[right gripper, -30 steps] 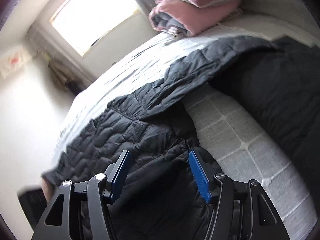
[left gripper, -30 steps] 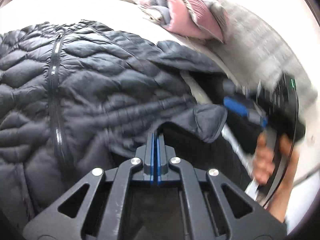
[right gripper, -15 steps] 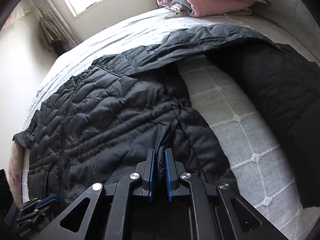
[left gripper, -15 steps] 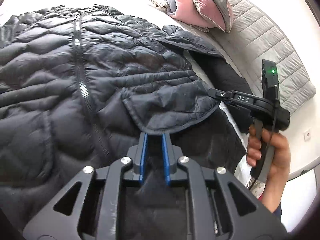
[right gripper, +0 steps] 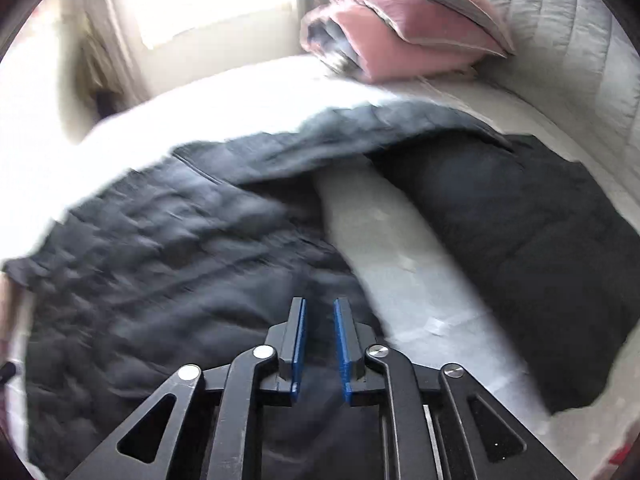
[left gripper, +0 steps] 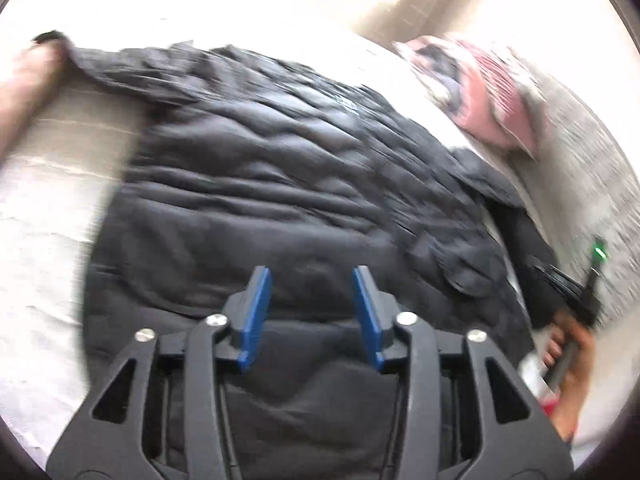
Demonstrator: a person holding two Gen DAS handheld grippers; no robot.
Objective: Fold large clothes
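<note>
On a pale bed [right gripper: 404, 276], a black quilted puffer jacket [left gripper: 256, 184] lies spread. Left hand-held gripper [left gripper: 312, 300] gapes wide, empty; right hand-held gripper [right gripper: 318, 344] stands slightly parted (fabric between, grip uncertain). Best pinch the hem squarely before folding.

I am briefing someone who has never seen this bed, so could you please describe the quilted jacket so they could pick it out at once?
Start at the pale bed; the quilted jacket lies spread on it, in front of both grippers. To its right lies another dark garment, smooth and flatter, and near the headboard pink bedding. Only the jacket has puffy stitched ridges.
</note>
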